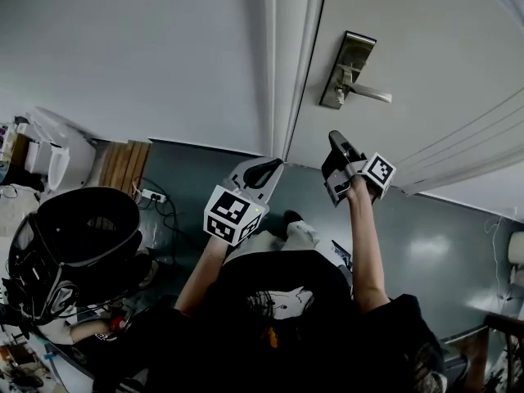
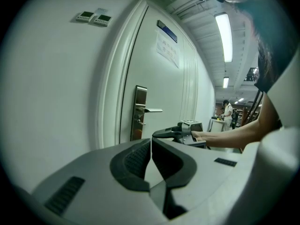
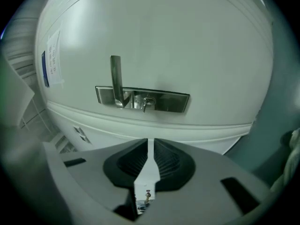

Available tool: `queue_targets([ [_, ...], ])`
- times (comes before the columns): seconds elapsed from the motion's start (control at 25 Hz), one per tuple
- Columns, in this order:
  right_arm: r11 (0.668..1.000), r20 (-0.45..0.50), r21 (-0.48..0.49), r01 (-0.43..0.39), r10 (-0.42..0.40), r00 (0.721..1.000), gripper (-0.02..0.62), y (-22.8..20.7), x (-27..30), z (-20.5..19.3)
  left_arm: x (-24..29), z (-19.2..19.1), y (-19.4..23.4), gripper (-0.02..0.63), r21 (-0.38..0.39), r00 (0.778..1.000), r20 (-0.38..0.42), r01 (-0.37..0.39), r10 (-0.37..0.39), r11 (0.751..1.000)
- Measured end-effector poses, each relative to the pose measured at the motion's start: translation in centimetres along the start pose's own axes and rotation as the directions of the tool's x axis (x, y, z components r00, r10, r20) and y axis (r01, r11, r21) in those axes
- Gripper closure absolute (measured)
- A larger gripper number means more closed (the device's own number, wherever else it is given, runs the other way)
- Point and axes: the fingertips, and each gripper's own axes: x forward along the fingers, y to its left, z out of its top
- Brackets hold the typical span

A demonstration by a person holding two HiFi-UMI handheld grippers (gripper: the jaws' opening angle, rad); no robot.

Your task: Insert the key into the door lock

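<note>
The white door (image 1: 409, 47) carries a steel lock plate (image 1: 348, 68) with a lever handle (image 1: 370, 96). In the right gripper view a small key (image 3: 147, 102) sticks out of the lock plate (image 3: 168, 101), beside the lever (image 3: 116, 76). My right gripper (image 3: 150, 142) sits a short way back from the plate and holds nothing; only a thin slit shows between its jaws. In the head view, the right gripper (image 1: 336, 140) is just below the handle. My left gripper (image 1: 273, 165) hangs by the door frame, shut and empty (image 2: 151, 142).
The door frame (image 1: 282, 64) runs between wall and door. A black chair-like object (image 1: 82, 244) and a power strip (image 1: 151, 195) lie on the grey floor at left. A paper notice (image 2: 167, 48) hangs on the door. A person (image 2: 228, 111) stands far down the corridor.
</note>
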Motion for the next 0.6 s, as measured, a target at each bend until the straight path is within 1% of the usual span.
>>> queue_targets([
  [0.12,0.998,-0.017,-0.042,0.041,-0.042,0.999,0.566,-0.9,-1.8,-1.5,0.1,-0.9,-0.3,0.594,-0.014,1.0,-0.006,0.014,-0.014,1.0],
  [0.24,0.991,-0.038,-0.105,0.079,-0.084,0.996,0.566,-1.2,-3.7,-2.8,0.3,-1.6,-0.9,0.594,-0.037,0.999,-0.013,0.029,-0.029,0.999],
  [0.44,0.966,-0.09,-0.204,0.159,-0.18,0.98,0.566,-2.8,-7.4,-6.3,1.3,-3.8,-2.2,0.594,-0.082,0.997,-0.049,0.054,-0.058,0.995],
  [0.6,0.956,-0.131,-0.214,0.203,-0.234,0.963,0.566,-4.3,-10.3,-9.3,2.2,-5.8,-4.0,0.594,-0.108,0.989,-0.094,0.103,-0.113,0.989],
])
